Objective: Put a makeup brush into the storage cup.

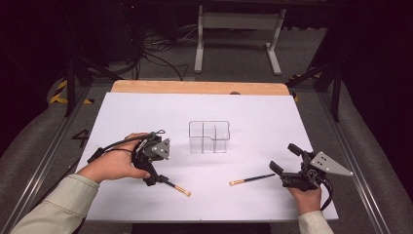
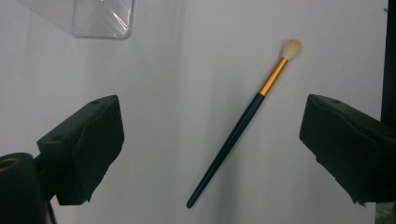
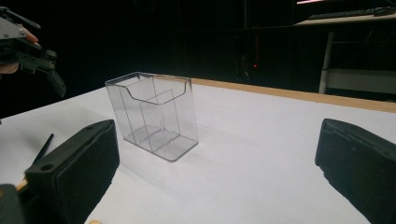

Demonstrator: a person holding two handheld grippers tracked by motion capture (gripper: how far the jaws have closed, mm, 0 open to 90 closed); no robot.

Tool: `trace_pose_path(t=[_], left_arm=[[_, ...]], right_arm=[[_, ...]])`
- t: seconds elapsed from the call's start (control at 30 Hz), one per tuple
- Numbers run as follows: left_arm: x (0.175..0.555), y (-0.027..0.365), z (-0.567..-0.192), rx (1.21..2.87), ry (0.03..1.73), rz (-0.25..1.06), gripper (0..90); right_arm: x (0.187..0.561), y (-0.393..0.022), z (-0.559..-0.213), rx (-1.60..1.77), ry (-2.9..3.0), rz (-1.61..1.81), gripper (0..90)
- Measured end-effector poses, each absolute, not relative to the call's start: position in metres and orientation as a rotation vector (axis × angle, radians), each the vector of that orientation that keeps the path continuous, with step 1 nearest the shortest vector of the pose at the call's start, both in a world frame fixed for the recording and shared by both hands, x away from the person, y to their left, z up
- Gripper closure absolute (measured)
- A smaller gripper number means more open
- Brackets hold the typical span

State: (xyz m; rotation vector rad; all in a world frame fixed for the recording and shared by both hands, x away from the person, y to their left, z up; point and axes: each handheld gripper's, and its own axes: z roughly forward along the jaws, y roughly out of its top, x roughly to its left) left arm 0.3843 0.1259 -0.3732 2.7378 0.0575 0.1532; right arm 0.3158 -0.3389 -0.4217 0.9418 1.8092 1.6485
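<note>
Two cream sleeves come in from the bottom of the high view, each hand carrying a gripper over the white sheet (image 1: 253, 112) that covers the wooden table (image 1: 195, 87). On the person's left, the left gripper (image 1: 155, 179) points down at the sheet, directly over the black handle end of a makeup brush (image 1: 178, 188); that brush has a gold ferrule and a pale tip that points toward the near right. Seen from the left gripper view, the black jaws stand wide apart with the same brush (image 2: 243, 125) lying flat on the sheet between them, touching neither jaw, its bristles at the far end. On the other side, the right gripper (image 1: 283, 162) is held low near the right edge of the sheet, its jaws also spread apart and holding nothing. A second makeup brush (image 1: 252, 179) lies just to its left, pale tip pointing left and handle end toward the gripper. A clear acrylic organizer (image 1: 209, 137) stands upright in the middle of the sheet, beyond both brushes and well apart from both grippers. In the right gripper view its inner dividers form several compartments (image 3: 152, 114), and nothing is in any of them.
</note>
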Motion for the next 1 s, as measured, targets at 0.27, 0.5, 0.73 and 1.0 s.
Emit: trace_pose_path(t=[0.27, 0.5, 0.73, 1.0], left_arm=[[0.384, 0.122, -0.382, 2.743, 0.062, 0.138, 7.8], [0.384, 0.12, -0.389, 2.749, 0.068, 0.128, 8.5], [0.384, 0.119, -0.399, 2.764, 0.068, 0.109, 9.7], [0.384, 0.12, -0.407, 2.769, 0.06, 0.084, 12.1]], right_arm=[[0.315, -0.339, -0.422, 0.946, 1.807, 1.655, 0.5], [0.315, -0.34, -0.422, 0.944, 1.81, 1.651, 0.5], [0.315, -0.34, -0.422, 0.943, 1.81, 1.652, 0.5], [0.315, -0.34, -0.422, 0.945, 1.809, 1.654, 0.5]])
